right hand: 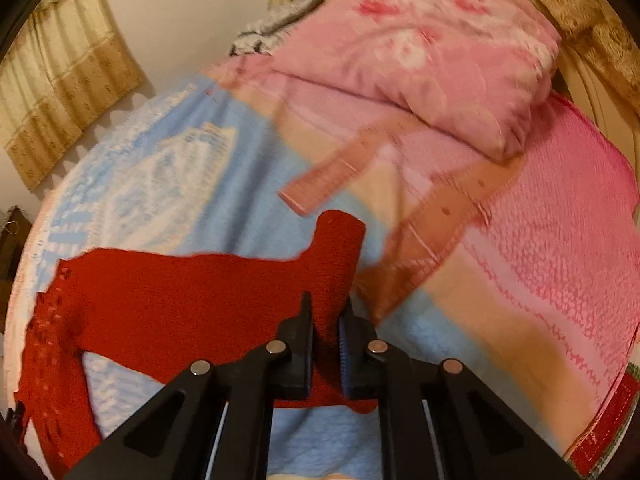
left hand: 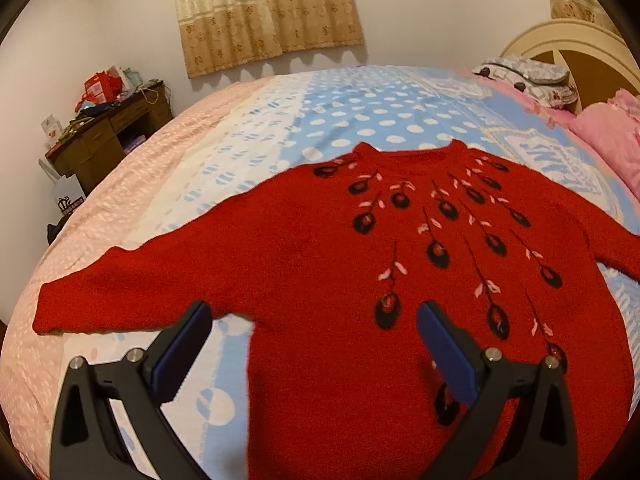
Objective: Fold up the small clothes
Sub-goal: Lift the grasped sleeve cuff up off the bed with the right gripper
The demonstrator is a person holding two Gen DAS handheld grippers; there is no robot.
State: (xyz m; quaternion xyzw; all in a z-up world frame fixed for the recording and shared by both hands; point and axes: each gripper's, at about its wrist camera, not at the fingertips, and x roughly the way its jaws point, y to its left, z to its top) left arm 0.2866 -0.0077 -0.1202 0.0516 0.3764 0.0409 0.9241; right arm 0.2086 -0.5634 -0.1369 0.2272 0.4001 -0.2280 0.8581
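The red sweater (left hand: 360,248) lies spread flat on the bed (left hand: 248,128), unfolded. My right hand-held gripper (right hand: 326,332) pinches its sleeve (right hand: 336,264); my left hand-held gripper (left hand: 312,320) hovers wide apart above the hem.

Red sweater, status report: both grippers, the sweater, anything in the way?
Left gripper open, above the red sweater near its hem. Right gripper shut on a sleeve. Sweater lies flat, unfolded, on the bed. Nothing on it.
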